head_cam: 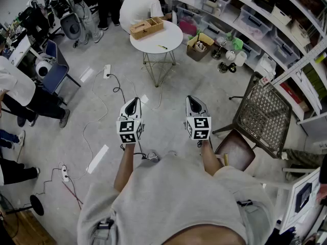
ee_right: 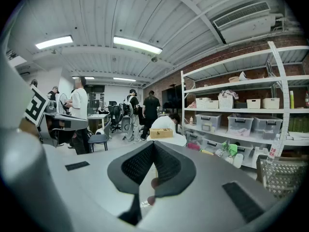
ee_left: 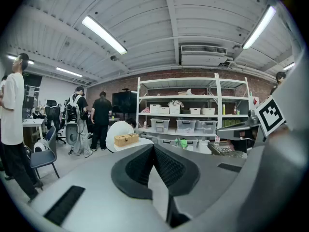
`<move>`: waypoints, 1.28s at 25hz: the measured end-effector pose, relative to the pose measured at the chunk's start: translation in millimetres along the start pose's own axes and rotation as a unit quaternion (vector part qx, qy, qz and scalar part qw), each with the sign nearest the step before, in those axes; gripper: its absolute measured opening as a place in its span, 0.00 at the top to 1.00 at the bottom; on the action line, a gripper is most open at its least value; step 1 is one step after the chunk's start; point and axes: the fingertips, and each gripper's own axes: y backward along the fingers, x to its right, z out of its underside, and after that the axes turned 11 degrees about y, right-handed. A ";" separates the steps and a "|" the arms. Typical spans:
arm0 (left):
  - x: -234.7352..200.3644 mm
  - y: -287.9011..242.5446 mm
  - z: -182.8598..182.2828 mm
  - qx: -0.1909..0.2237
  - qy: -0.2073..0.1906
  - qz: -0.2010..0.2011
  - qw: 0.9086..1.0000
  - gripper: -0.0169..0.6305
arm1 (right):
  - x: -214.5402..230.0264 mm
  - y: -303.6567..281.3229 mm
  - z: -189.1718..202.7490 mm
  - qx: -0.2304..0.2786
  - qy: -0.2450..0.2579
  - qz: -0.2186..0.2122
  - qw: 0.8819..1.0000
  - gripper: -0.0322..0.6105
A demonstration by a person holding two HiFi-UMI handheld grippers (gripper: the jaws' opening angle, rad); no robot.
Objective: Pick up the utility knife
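A small yellow, slim object (head_cam: 162, 47), which looks like the utility knife, lies on a round white table (head_cam: 168, 33) far ahead of me. A wooden box (head_cam: 146, 27) stands on the same table. My left gripper (head_cam: 132, 102) and right gripper (head_cam: 193, 100) are held side by side at chest height, well short of the table, and point toward it. In the left gripper view the left gripper (ee_left: 153, 147) has its pads meeting at the tips with nothing between them. The right gripper (ee_right: 153, 145) looks the same in its own view. The wooden box (ee_left: 126, 139) (ee_right: 161, 132) shows beyond both.
A person in white (head_cam: 139, 6) crouches behind the table. Shelving with plastic bins (head_cam: 240, 14) lines the right wall. A metal mesh chair (head_cam: 260, 114) stands at my right. Cables and a power strip (head_cam: 107, 71) lie on the floor at the left, near office chairs (head_cam: 53, 68).
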 end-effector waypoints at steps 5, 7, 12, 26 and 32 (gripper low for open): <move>3.9 -0.3 -0.7 0.002 0.000 -0.001 1.000 0.94 | 2.3 2.3 3.1 -0.001 0.001 -0.002 1.000 0.90; 6.5 -2.5 -0.7 0.003 -0.001 -0.003 1.000 0.94 | 5.2 2.4 4.8 0.000 -0.001 -0.004 1.000 0.90; 12.4 -8.4 2.6 0.002 0.000 -0.010 1.000 0.94 | 11.3 0.1 10.9 0.002 0.001 -0.015 1.000 0.90; 26.6 -36.0 13.0 -0.007 0.003 -0.025 1.000 0.94 | 29.9 -19.8 28.1 -0.005 0.003 -0.036 0.999 0.90; 13.8 -68.0 13.2 -0.010 0.008 -0.022 1.000 0.94 | 38.3 -51.7 30.7 -0.011 0.003 -0.035 0.999 0.90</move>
